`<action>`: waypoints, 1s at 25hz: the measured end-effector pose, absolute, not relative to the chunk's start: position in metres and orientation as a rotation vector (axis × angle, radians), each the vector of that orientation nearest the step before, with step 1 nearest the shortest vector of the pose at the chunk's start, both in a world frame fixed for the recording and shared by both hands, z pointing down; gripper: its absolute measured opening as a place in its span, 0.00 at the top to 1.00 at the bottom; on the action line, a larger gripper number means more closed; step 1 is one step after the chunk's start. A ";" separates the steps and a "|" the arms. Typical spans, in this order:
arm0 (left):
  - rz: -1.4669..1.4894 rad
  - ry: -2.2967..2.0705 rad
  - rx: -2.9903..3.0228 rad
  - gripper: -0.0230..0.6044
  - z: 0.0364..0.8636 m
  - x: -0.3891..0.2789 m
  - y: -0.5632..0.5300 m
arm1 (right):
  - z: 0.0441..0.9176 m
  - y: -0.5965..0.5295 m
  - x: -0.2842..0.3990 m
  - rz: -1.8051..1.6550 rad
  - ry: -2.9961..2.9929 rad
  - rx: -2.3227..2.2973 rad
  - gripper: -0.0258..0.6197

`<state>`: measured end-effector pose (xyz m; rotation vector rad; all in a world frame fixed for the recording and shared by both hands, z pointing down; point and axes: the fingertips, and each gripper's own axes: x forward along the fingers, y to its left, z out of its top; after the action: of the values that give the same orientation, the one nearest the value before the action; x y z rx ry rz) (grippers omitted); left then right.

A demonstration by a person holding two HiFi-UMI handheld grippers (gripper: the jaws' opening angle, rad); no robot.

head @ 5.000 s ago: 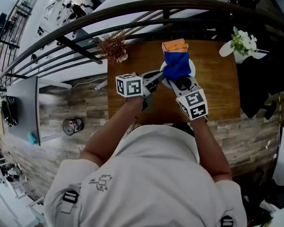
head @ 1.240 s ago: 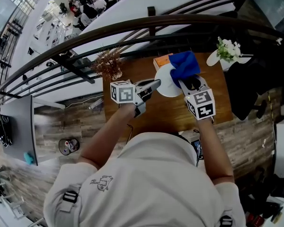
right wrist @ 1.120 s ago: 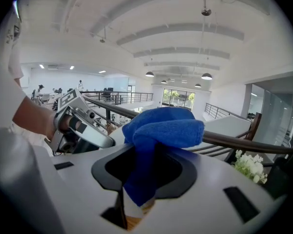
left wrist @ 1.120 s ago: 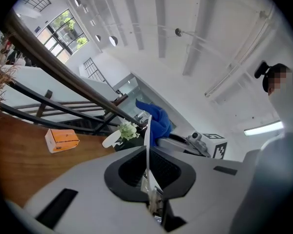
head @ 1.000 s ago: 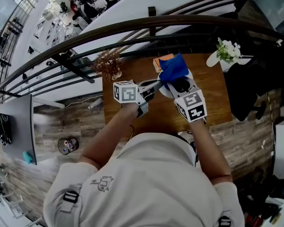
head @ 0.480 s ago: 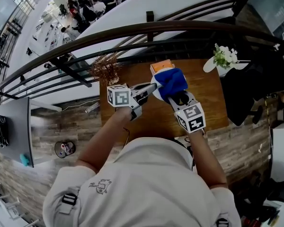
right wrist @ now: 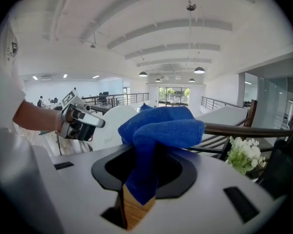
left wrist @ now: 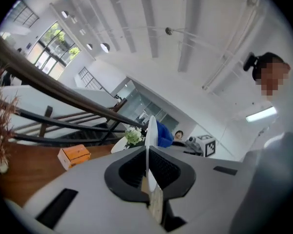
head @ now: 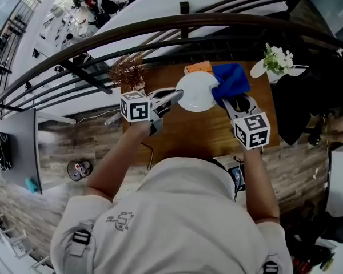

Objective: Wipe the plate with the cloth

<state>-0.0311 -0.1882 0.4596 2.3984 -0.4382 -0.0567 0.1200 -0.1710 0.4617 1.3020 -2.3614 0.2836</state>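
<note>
Head view: plate (head: 197, 91), pinched at its rim by the left gripper (head: 172, 97) over the table (head: 200, 133), shows a bare white face. Half a second ago the cloth (head: 231, 80) covered it; now the cloth sits at its right edge.

Left gripper view: jaws pressed onto the plate, seen edge-on, with the cloth behind it.

Right gripper view: the right gripper (right wrist: 133, 203) clamps the blue cloth, with the plate beyond, to the left.
</note>
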 end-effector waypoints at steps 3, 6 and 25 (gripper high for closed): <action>0.150 -0.478 2.598 0.94 0.461 -0.027 -0.179 | 0.441 -0.172 0.115 0.256 -2.393 1.292 0.78; 0.416 -0.577 2.822 0.94 0.466 -0.024 -0.174 | 0.418 -0.171 0.102 0.251 -2.453 1.251 0.78; 1.275 -0.975 3.674 0.94 0.401 0.004 -0.151 | 0.360 -0.157 0.006 0.286 -2.650 0.912 0.78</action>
<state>0.0044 -0.1513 0.4005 3.6738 -0.9745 1.2752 0.0063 -0.1572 0.3597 0.9123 -2.6500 0.2865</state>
